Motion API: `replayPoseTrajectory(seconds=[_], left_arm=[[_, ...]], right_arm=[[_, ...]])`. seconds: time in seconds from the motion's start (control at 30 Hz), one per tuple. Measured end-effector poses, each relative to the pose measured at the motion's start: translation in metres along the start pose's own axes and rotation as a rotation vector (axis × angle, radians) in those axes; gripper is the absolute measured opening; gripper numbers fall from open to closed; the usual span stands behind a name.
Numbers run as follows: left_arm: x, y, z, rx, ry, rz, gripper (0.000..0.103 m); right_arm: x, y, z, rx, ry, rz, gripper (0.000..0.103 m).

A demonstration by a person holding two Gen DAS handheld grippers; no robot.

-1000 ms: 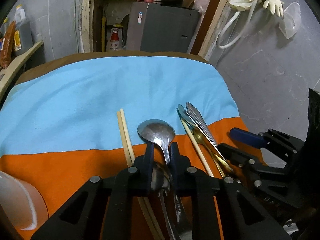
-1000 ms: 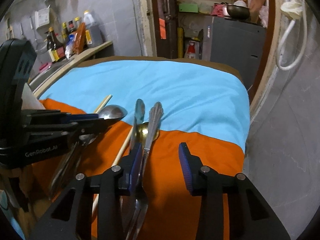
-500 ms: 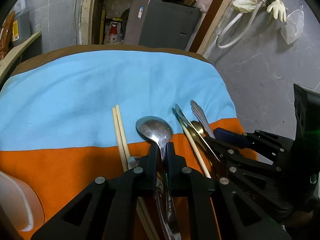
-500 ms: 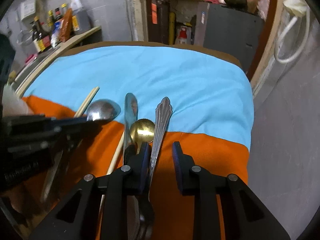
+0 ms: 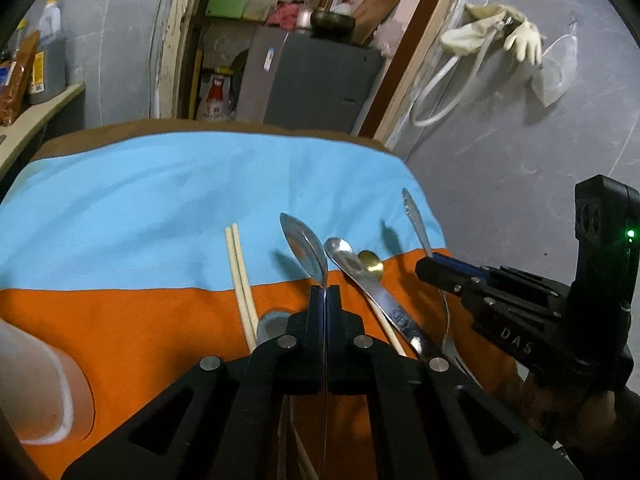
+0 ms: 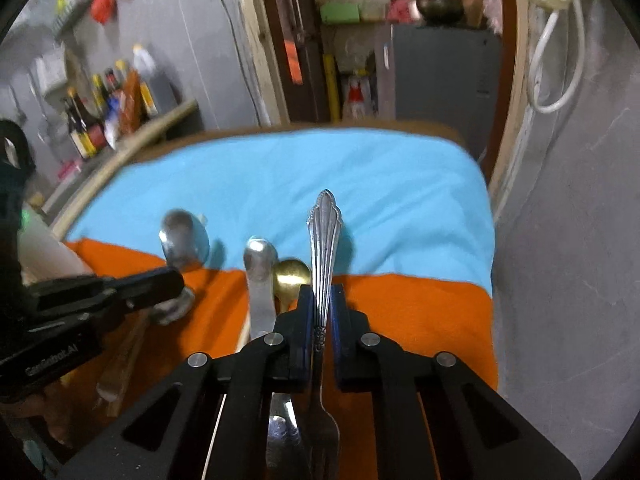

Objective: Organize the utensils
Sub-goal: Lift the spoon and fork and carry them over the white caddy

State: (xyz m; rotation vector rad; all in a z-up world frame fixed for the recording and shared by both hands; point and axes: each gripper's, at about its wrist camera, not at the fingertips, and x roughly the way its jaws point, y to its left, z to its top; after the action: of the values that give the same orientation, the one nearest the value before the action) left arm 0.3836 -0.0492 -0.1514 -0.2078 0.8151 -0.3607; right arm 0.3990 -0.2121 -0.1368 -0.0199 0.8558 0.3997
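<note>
My left gripper is shut on a large steel spoon and holds it above the orange cloth, bowl pointing away. My right gripper is shut on a steel fork by its shaft, ornate handle pointing away, tines back under the gripper. The fork also shows in the left wrist view. On the cloth lie a pair of chopsticks, a steel spoon, a small gold spoon and another spoon bowl. The left gripper shows in the right wrist view.
A pale container stands at the near left on the orange cloth. A blue cloth covers the far table. Bottles stand on a shelf at left. A grey wall runs close along the right table edge.
Both grippers have closed fully and lifted. The large spoon and the fork have risen off the cloth, leaving the other utensils lying there.
</note>
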Motion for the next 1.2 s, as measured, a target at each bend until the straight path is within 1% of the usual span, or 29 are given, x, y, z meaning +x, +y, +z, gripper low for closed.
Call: replayPoseTrajectory(seconds=[0.07, 0.2, 0.3, 0.5, 0.57, 0.7, 0.77, 0.93, 1.13, 1.2], left_arm=[[-0.008, -0.001, -0.001, -0.006, -0.032, -0.014, 0.000], [-0.024, -0.003, -0.002, -0.020, -0.097, -0.038, 0.000], [-0.040, -0.004, -0.005, -0.024, -0.172, -0.067, 0.000], [-0.064, -0.015, -0.010, -0.009, -0.281, -0.069, 0.000], [-0.068, -0.017, -0.011, -0.008, -0.305, -0.071, 0.000], [-0.086, -0.018, -0.011, -0.026, -0.365, -0.090, 0.000], [-0.096, -0.017, -0.009, -0.030, -0.391, -0.095, 0.000], [-0.126, -0.012, 0.002, -0.051, -0.457, -0.106, 0.000], [-0.171, 0.012, 0.017, -0.090, -0.522, -0.104, 0.000], [-0.191, 0.024, 0.023, -0.102, -0.555, -0.087, 0.000]], right_arm=[[-0.007, -0.001, -0.001, 0.005, -0.034, 0.011, 0.006], [-0.012, 0.000, -0.004, 0.010, -0.056, 0.025, 0.006], [-0.022, 0.000, -0.006, 0.012, -0.099, 0.027, 0.006], [-0.044, 0.007, -0.013, 0.003, -0.209, 0.013, 0.006], [-0.052, 0.008, -0.015, 0.005, -0.249, 0.011, 0.006], [-0.068, 0.011, -0.018, 0.023, -0.323, 0.026, 0.006], [-0.079, 0.015, -0.014, 0.033, -0.366, 0.038, 0.006], [-0.094, 0.035, 0.007, 0.022, -0.434, 0.073, 0.006], [-0.114, 0.070, 0.033, -0.024, -0.503, 0.109, 0.006], [-0.122, 0.083, 0.041, -0.032, -0.526, 0.132, 0.006]])
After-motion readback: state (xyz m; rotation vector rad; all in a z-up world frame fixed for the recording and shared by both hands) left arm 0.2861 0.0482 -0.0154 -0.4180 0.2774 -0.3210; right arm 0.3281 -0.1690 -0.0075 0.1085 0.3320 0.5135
